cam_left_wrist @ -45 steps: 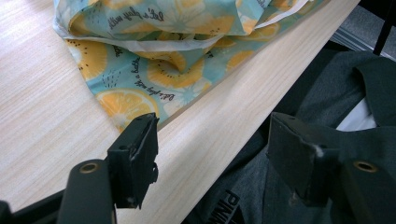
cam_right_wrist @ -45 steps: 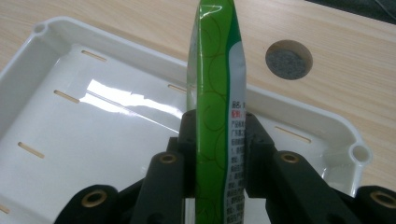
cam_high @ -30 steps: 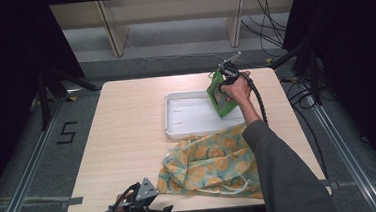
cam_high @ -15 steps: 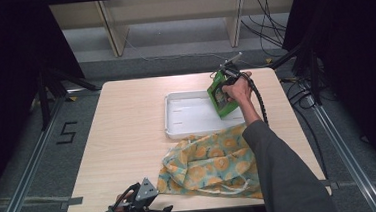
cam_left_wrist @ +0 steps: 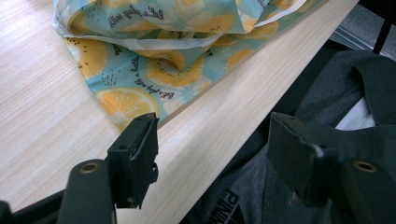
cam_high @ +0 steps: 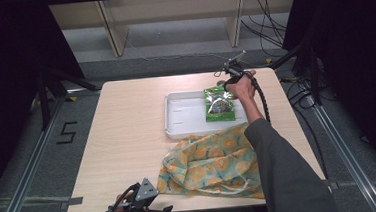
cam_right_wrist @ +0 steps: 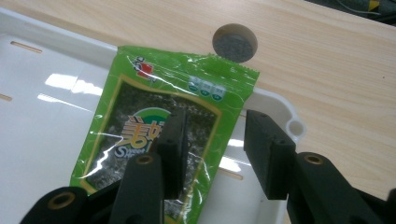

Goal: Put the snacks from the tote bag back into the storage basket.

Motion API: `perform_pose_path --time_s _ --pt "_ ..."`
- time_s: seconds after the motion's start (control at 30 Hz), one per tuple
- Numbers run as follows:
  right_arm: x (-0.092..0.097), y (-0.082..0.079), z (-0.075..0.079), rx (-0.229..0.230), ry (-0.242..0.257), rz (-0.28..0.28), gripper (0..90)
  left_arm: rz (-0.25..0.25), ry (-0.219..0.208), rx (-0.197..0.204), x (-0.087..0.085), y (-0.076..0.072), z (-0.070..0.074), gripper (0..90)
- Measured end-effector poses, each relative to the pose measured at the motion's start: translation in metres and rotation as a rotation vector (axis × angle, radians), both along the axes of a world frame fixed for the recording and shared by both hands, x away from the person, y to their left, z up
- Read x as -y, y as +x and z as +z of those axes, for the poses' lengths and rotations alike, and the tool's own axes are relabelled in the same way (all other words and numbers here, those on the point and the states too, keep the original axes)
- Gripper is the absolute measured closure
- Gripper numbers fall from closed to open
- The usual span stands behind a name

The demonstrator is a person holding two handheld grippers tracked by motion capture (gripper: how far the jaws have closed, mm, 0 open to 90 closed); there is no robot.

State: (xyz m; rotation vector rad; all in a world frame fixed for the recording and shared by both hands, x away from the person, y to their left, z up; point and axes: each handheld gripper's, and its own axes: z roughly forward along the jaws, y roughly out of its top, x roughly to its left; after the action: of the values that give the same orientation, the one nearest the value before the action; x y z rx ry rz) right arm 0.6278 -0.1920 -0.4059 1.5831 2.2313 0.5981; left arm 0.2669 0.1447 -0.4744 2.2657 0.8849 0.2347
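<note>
Green snack packet (cam_high: 219, 105) lies flat in white tray (cam_high: 177, 122). Right gripper (cam_right_wrist: 212, 140) above it, jaws just been opening, packet released. Left gripper (cam_left_wrist: 210, 154) released, idle at table edge nr fruit-print bag (cam_high: 210, 164).

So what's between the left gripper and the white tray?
In the high view, the citrus-print cloth bag lies between the left gripper and white tray.
</note>
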Motion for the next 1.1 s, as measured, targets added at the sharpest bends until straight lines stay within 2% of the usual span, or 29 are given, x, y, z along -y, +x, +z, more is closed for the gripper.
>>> perform_pose_path --time_s 0.03,0.07,0.13,0.27,0.3,0.4,0.43,0.47,0.53,0.57,0.6,0.63,0.73,0.77,0.8,0.83,0.87,0.9,0.93,0.97,1.07,1.1 --pt "0.000 -0.001 0.001 -0.001 -0.004 -0.013 60.3 0.001 0.000 0.000 0.000 0.000 0.000 33.4" --pt "0.001 -0.001 0.002 0.004 -0.010 -0.002 60.2 0.009 -0.003 -0.004 0.000 0.000 0.000 33.3" --pt "0.001 -0.002 0.004 0.003 0.003 -0.025 59.9 0.010 0.001 0.000 0.000 0.000 0.000 33.4" --pt "0.001 -0.005 0.009 0.015 0.005 -0.018 59.0 0.012 -0.006 -0.002 -0.001 0.000 0.000 33.3" --pt "0.004 -0.004 0.009 0.035 0.007 0.009 58.5 0.025 -0.006 -0.005 -0.001 0.000 0.000 33.2" --pt "0.004 -0.009 0.013 0.034 0.029 0.009 56.6 0.017 0.000 0.009 -0.002 0.001 0.001 33.0" --pt "0.005 -0.010 0.014 0.045 0.032 0.025 56.4 0.020 0.002 0.009 -0.002 0.001 0.001 33.0" --pt "0.005 -0.011 0.015 0.046 0.030 0.025 56.1 0.032 -0.017 -0.006 -0.002 0.000 0.001 32.9" --pt "0.007 -0.015 0.017 0.039 0.049 0.035 55.9 0.025 0.001 0.011 -0.004 0.002 0.002 32.4" --pt "0.009 -0.016 0.018 0.056 0.039 0.049 55.5 0.029 0.000 0.013 -0.004 0.002 0.002 32.4" --pt "0.009 -0.018 0.018 0.051 0.042 0.038 55.3 0.029 -0.008 0.007 -0.004 0.001 0.002 32.3" --pt "0.014 -0.023 0.021 0.066 0.055 0.064 55.1 0.044 -0.018 0.002 -0.004 0.001 0.002 32.2" --pt "0.016 -0.025 0.022 0.069 0.061 0.064 54.9 0.036 -0.007 0.015 -0.004 0.002 0.002 31.5" --pt "0.015 -0.029 0.023 0.051 0.076 0.036 54.8 0.035 -0.005 0.016 -0.004 0.002 0.002 31.1" --pt "0.022 -0.029 0.023 0.070 0.055 0.074 54.6 0.036 -0.006 0.016 -0.004 0.002 0.002 31.0" --pt "0.022 -0.031 0.024 0.065 0.063 0.048 54.2 0.039 -0.008 0.015 -0.004 0.002 0.003 30.9" --pt "0.025 -0.033 0.025 0.075 0.077 0.067 54.0 0.041 -0.004 0.021 -0.005 0.003 0.002 30.7" --pt "0.029 -0.036 0.027 0.079 0.070 0.082 53.9 0.058 -0.023 0.004 -0.004 0.002 0.002 30.6" --pt "0.029 -0.036 0.027 0.079 0.070 0.082 53.9 0.058 -0.023 0.004 -0.004 0.002 0.002 30.5" --pt "0.032 -0.041 0.028 0.089 0.052 0.109 53.6 0.042 0.007 0.020 -0.006 0.003 0.003 30.5" --pt "0.033 -0.046 0.029 0.077 0.063 0.099 53.3 0.045 0.008 0.020 -0.006 0.003 0.003 30.3" --pt "0.038 -0.050 0.030 0.089 0.047 0.124 53.1 0.047 -0.004 0.015 -0.005 0.003 0.003 30.3"
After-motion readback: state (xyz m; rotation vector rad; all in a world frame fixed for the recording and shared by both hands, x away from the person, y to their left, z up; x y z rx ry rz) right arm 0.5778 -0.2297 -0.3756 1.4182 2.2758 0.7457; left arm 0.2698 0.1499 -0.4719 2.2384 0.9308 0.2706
